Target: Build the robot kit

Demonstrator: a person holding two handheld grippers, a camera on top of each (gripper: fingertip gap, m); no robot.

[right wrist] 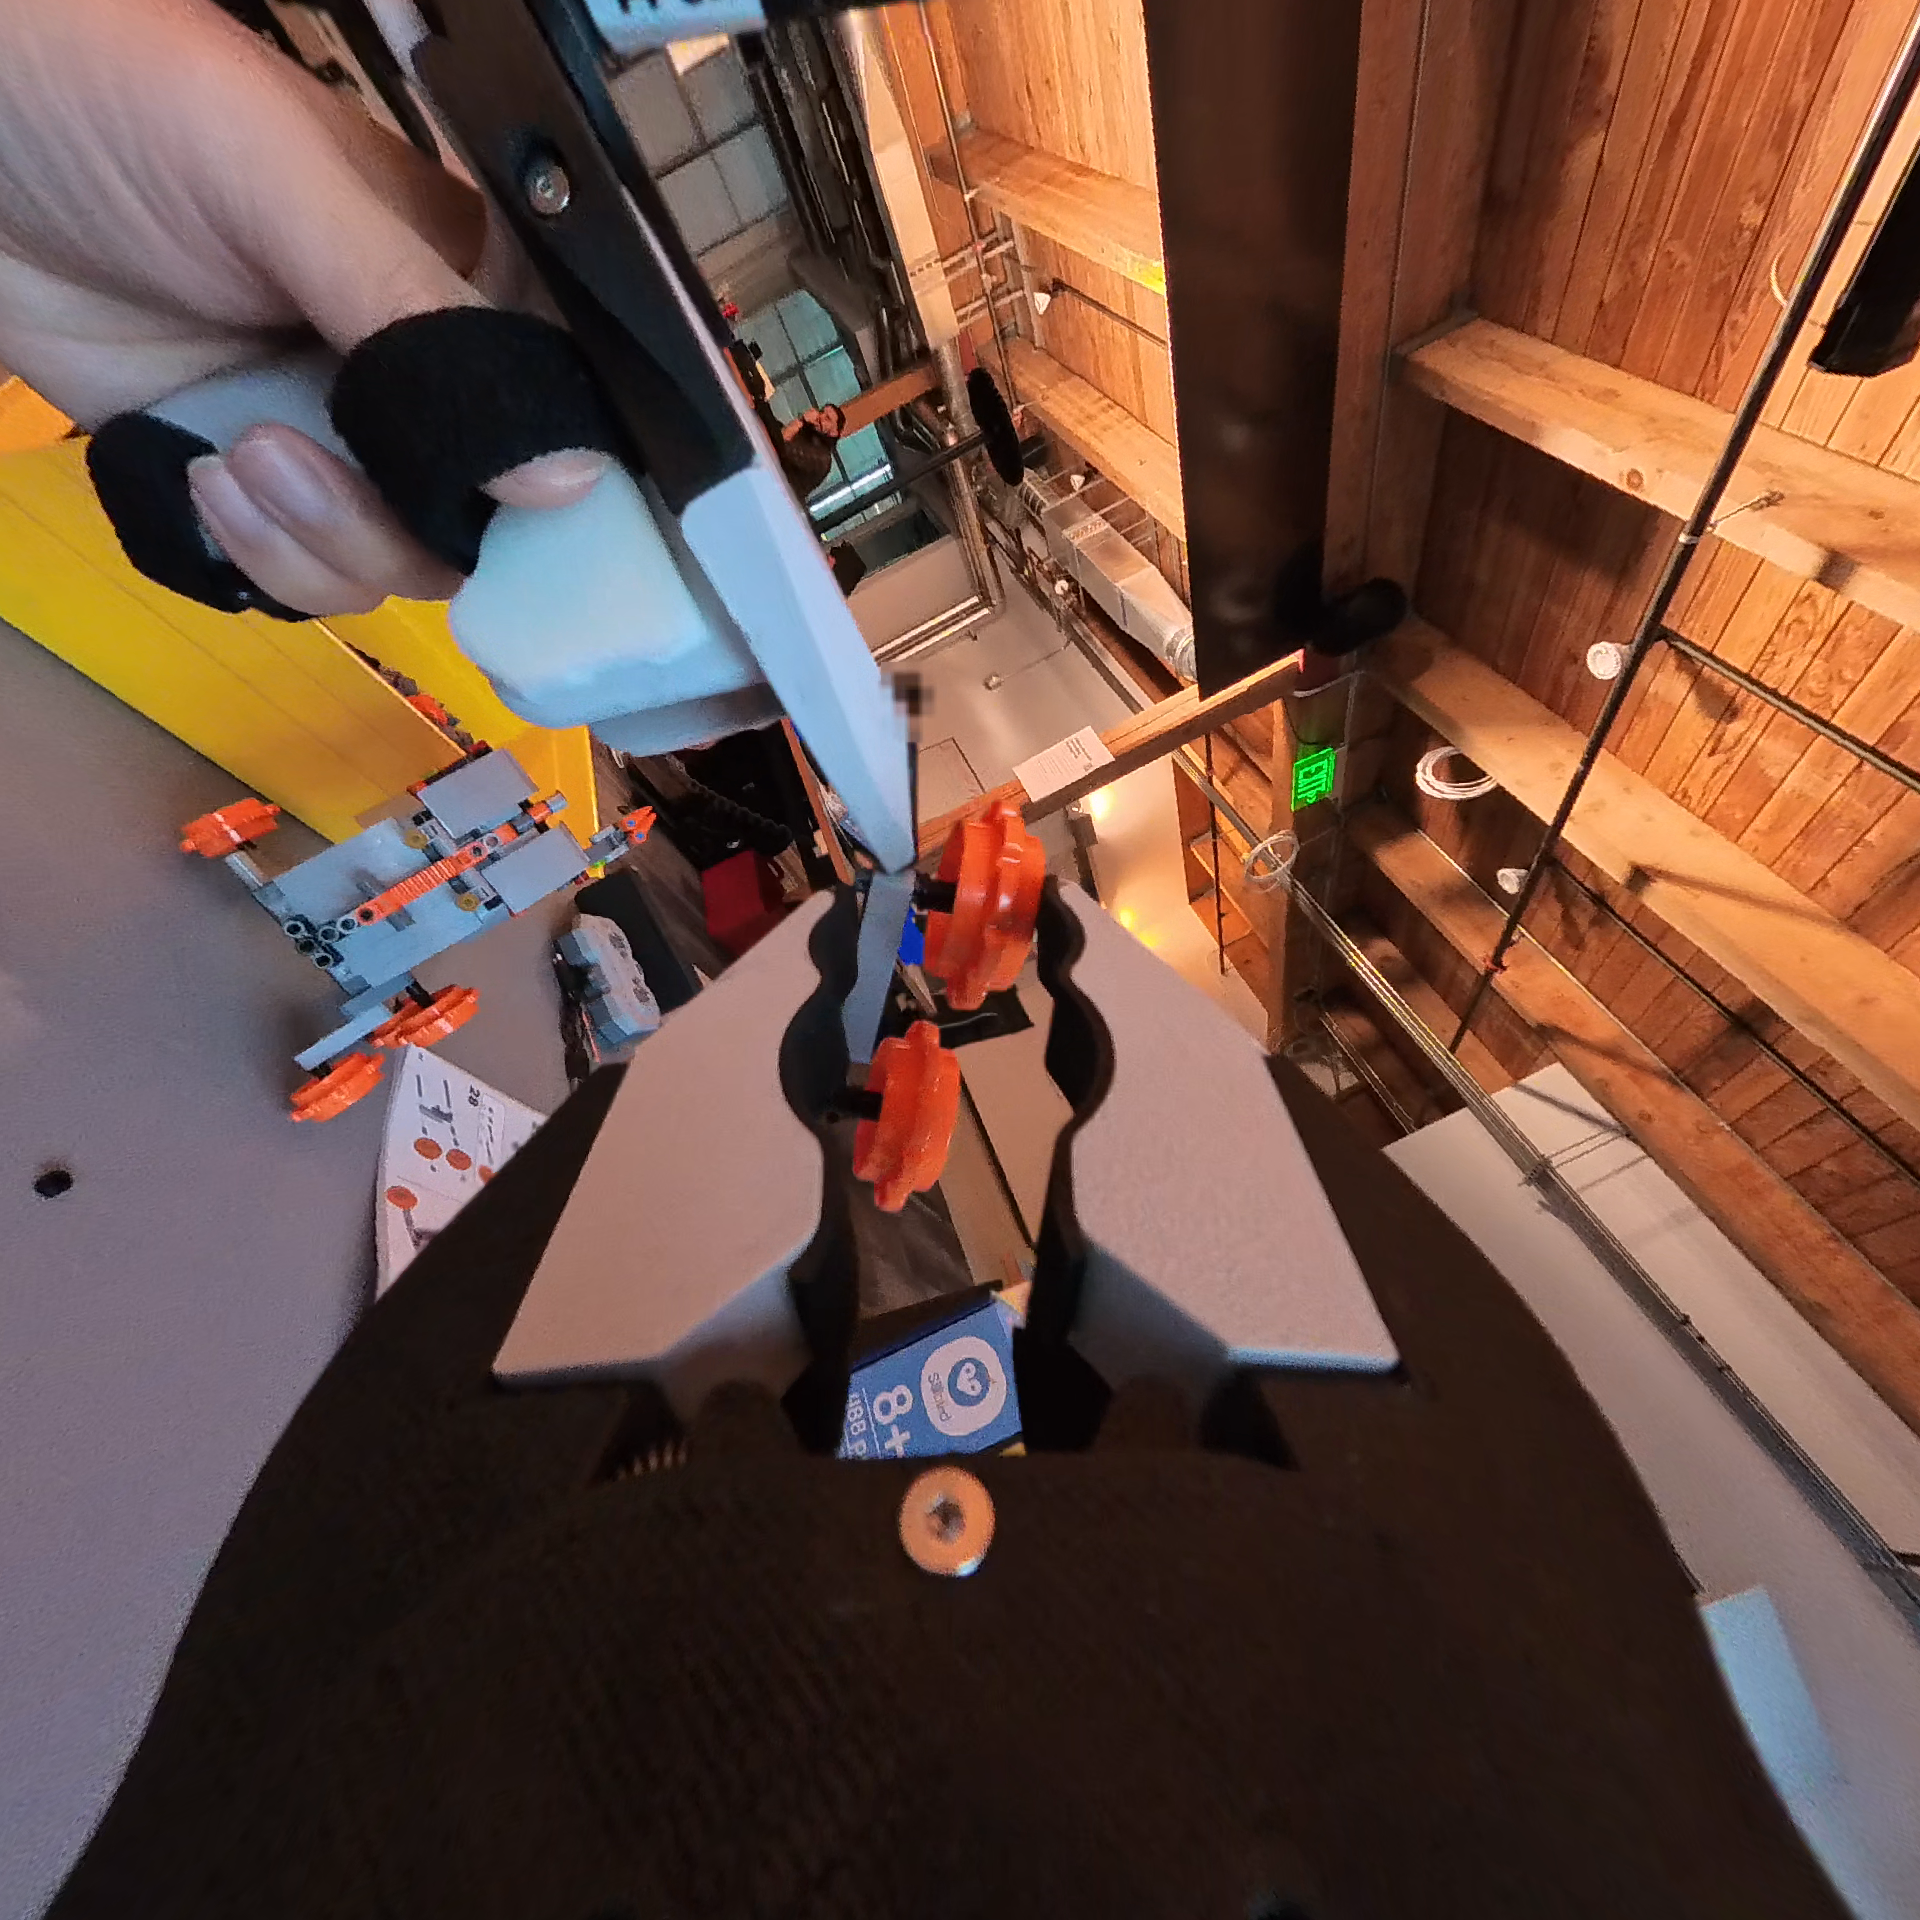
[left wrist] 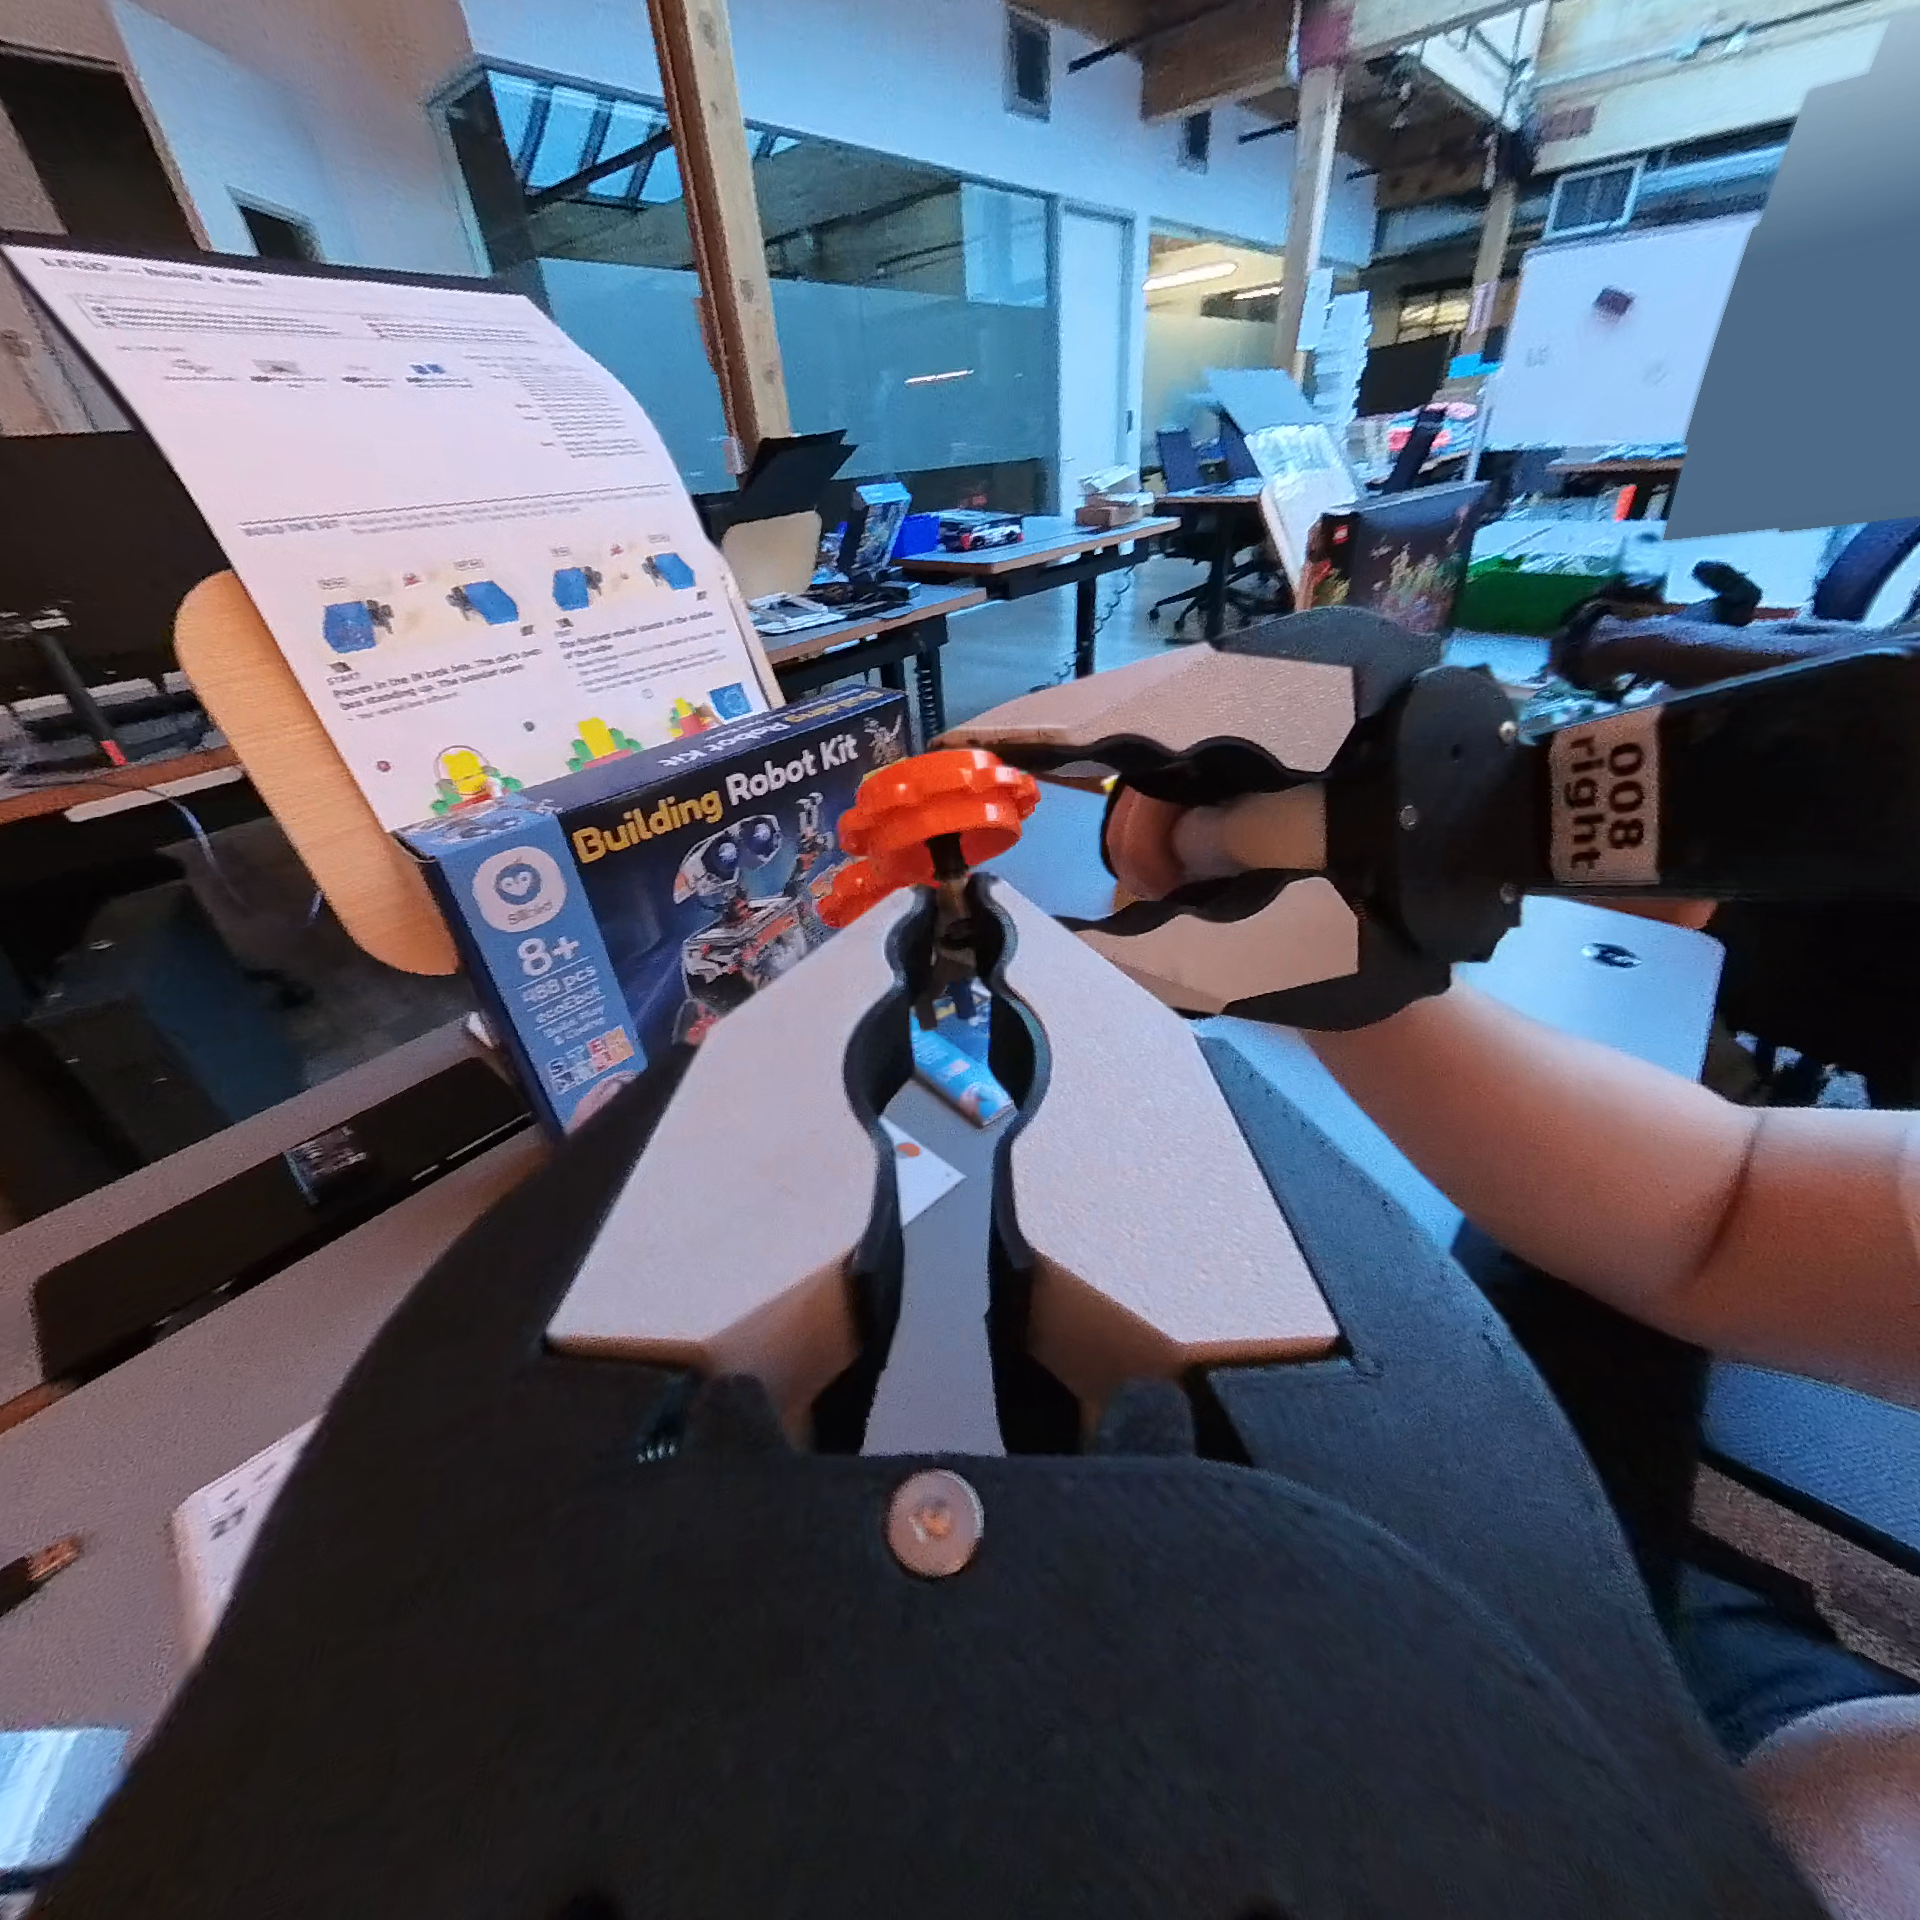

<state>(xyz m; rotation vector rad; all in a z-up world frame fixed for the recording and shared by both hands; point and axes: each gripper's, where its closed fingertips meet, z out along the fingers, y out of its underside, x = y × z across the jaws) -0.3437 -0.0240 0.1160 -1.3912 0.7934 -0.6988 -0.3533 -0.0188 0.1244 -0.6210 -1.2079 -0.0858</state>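
Pinched shut between the jaws of the left gripper [left wrist: 951,906] - a black axle [left wrist: 948,858] carrying orange wheels [left wrist: 938,805]; spread open around them, right gripper [right wrist: 945,899] jaws; left of these, on the counter [right wrist: 156,1039], half-built grey model [right wrist: 416,894]

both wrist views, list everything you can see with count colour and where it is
orange wheels: two, on thin black axles, held up at the tips of the left gripper
kit box: one, blue, standing on the table behind the wheels
instruction sheet: one, white with small coloured pictures, propped on a wooden stand behind the box
half-built model: one, grey with orange wheels, on the table by a yellow box
booklet: one, white, lying open beside the model
table: one, pale grey
left gripper: nearly closed on the axle piece under the wheels
right gripper: open, upper finger beside the top wheel; contact unclear
hands: two, bare, black finger loops
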